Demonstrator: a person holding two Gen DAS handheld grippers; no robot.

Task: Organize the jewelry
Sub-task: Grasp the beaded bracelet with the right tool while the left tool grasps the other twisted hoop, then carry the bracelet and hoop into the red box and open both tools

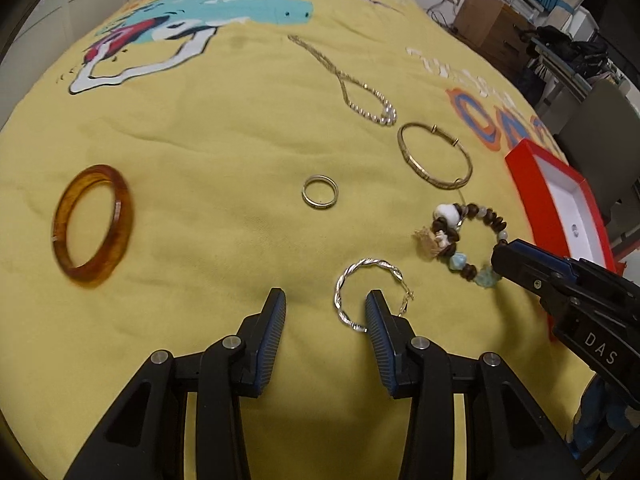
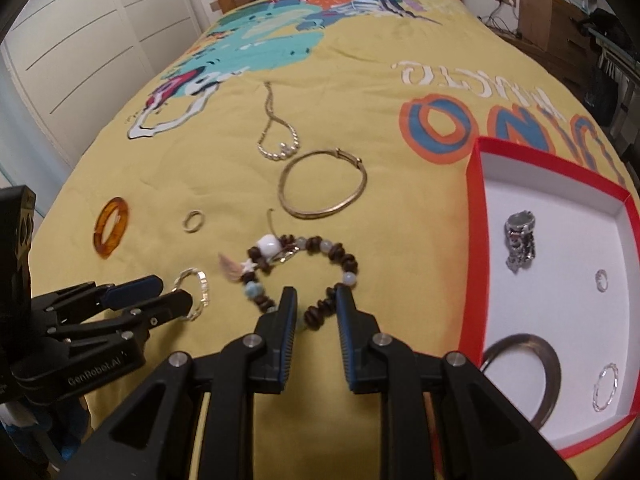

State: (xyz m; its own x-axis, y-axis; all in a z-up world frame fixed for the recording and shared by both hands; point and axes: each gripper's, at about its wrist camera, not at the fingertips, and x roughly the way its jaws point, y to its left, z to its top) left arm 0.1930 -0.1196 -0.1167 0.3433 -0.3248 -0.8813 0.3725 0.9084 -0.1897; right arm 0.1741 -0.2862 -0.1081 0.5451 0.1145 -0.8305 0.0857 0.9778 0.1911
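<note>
Yellow bedspread, six loose jewelry pieces, left gripper part-open and empty, right gripper narrowly open astride beaded bracelet.

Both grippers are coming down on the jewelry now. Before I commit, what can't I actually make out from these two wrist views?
- Twisted silver hoop: left view, its near edge hides behind a finger; contact unclear.
- Beaded bracelet: right view, its near beads sit behind the right gripper; grip unclear.
- Red box: left view, the right gripper covers its near part.
- Dark bangle in the box: right view, partly hidden by the gripper arm.

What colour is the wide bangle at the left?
Translucent amber-brown bangle, best seen in the left wrist view.
</note>
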